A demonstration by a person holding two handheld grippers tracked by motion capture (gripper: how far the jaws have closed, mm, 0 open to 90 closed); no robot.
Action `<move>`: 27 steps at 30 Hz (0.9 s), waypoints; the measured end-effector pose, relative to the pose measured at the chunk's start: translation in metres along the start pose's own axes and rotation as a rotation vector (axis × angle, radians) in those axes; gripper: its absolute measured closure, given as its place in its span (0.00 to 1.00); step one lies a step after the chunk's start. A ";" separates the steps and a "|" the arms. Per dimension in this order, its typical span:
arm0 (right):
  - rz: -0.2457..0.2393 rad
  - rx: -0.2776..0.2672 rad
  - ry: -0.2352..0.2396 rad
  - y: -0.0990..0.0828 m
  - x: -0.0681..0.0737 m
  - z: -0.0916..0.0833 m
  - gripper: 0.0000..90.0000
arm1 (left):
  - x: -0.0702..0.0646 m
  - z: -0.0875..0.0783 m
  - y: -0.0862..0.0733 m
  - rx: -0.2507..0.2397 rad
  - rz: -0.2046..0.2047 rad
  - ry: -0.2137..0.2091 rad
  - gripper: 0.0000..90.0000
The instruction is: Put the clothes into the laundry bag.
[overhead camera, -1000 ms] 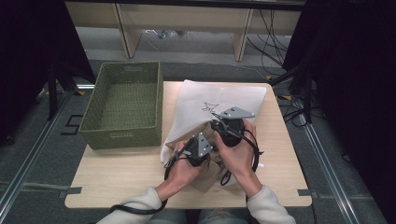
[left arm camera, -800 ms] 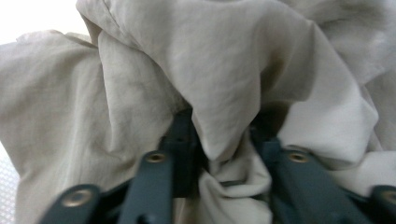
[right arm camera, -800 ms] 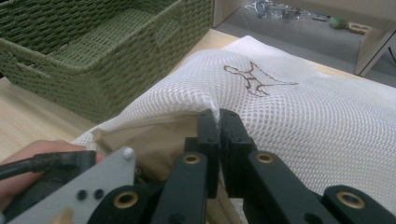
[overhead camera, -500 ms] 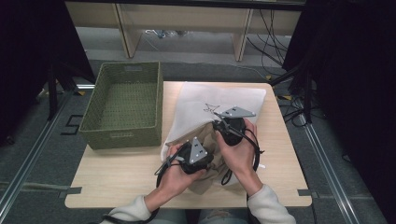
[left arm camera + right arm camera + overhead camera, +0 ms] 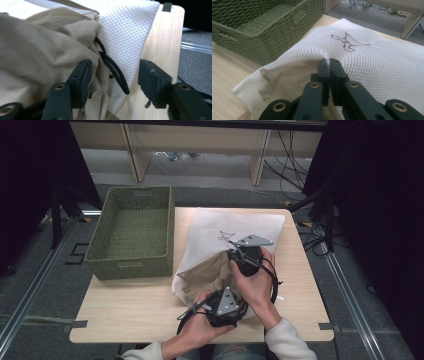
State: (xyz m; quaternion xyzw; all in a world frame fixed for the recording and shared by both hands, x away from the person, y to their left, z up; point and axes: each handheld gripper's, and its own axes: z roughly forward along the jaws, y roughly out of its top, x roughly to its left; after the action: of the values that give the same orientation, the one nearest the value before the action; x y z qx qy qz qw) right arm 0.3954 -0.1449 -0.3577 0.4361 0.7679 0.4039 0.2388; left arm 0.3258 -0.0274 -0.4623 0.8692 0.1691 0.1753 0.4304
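room: dark curtains either side, pale shelving and loose cables behind, grey floor.
table (image 5: 125,312): light wood, person seated at the near edge, forearms coming in from below.
basket (image 5: 131,232): green woven, on the table's left part, nothing in it, just beside the bag.
mesh bag (image 5: 245,227): white net laundry bag with a small star drawing, lying flat right of the basket, mouth toward the person; in the right gripper view (image 5: 372,62) its upper edge is lifted.
cloth (image 5: 207,275): beige garment, partly in the bag's mouth, part bunched outside toward the near edge; fills the left half of the left gripper view (image 5: 42,50).
right gripper (image 5: 239,254): jaws clenched on the mesh bag's top rim, pinching the net and holding the mouth up (image 5: 329,62).
left gripper (image 5: 202,302): jaws have just been opening; now spread, released, the cloth fold and a black cord lying loose between them, pads not pressing (image 5: 113,75).
cord (image 5: 112,67): black drawstring at the bag's edge, beside the cloth.
step: judged as stuffing the cloth into the bag, left gripper between grabs.
next: probably re-grab the bunched cloth outside the mouth and push it deeper while the right gripper holds the rim up; avoid catching the cord.
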 end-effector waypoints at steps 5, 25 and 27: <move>-0.027 -0.003 0.009 0.000 0.000 0.001 0.99 | -0.004 0.020 -0.003 0.053 0.007 -0.028 0.64; -0.015 -0.036 0.006 0.003 0.004 -0.006 0.99 | 0.042 0.045 0.003 0.087 -0.014 0.137 0.95; -0.003 -0.020 0.015 0.004 0.003 -0.007 0.99 | 0.048 0.046 0.003 0.090 -0.016 0.166 0.95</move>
State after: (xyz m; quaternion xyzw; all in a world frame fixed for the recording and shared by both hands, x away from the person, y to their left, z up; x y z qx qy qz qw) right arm 0.3903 -0.1441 -0.3507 0.4296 0.7662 0.4146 0.2377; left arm 0.3891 -0.0394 -0.4788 0.8688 0.2187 0.2354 0.3768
